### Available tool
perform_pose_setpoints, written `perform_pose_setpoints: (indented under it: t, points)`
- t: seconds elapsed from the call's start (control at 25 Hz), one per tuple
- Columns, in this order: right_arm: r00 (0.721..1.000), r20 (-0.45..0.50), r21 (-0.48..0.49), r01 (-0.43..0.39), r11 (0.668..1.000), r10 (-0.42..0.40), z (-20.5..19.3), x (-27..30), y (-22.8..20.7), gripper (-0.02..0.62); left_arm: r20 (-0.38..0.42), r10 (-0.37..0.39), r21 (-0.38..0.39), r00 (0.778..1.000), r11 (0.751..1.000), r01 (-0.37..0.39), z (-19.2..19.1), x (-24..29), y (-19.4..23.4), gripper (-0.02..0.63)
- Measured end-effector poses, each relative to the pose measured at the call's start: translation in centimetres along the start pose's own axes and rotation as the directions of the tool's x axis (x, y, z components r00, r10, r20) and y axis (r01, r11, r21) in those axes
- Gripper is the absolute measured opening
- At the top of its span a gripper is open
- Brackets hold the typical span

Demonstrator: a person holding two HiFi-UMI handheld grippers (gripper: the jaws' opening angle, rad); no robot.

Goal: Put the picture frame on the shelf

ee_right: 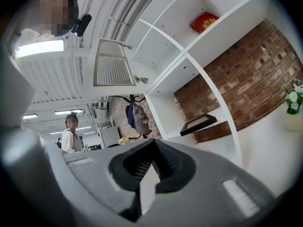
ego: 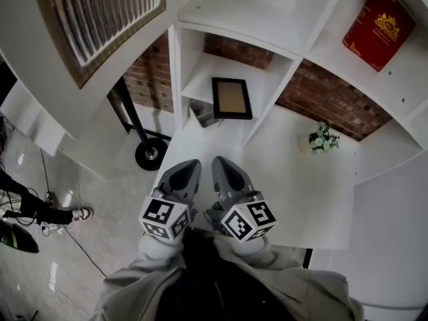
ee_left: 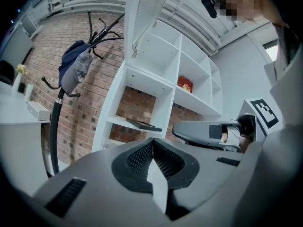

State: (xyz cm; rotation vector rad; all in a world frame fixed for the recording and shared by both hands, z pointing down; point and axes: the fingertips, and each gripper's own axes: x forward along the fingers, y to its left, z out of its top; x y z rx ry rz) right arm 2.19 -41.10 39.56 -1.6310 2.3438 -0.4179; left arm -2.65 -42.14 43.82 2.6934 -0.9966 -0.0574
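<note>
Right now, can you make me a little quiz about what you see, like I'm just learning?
1. True or false: the picture frame lies flat on a shelf.
2. What colour is the box higher up? A green, B red, C blue.
3. Fill the gap: the jaws of the left gripper and the right gripper are both ____, with nothing between them.

Key: 1 true; 2 B; 3 shut.
</note>
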Motion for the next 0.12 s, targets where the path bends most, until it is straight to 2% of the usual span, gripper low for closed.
perform_pose_setpoints:
  t: [0.12]
  points:
    - [1.000, 0.000, 0.005, -0.001, 1.000, 0.001, -0.19, -0.04, 0.25, -0.003, -0.002, 0.006, -0.008, 1.000, 1.000, -0.006, -0.09, -0.25, 0.28, 0.005]
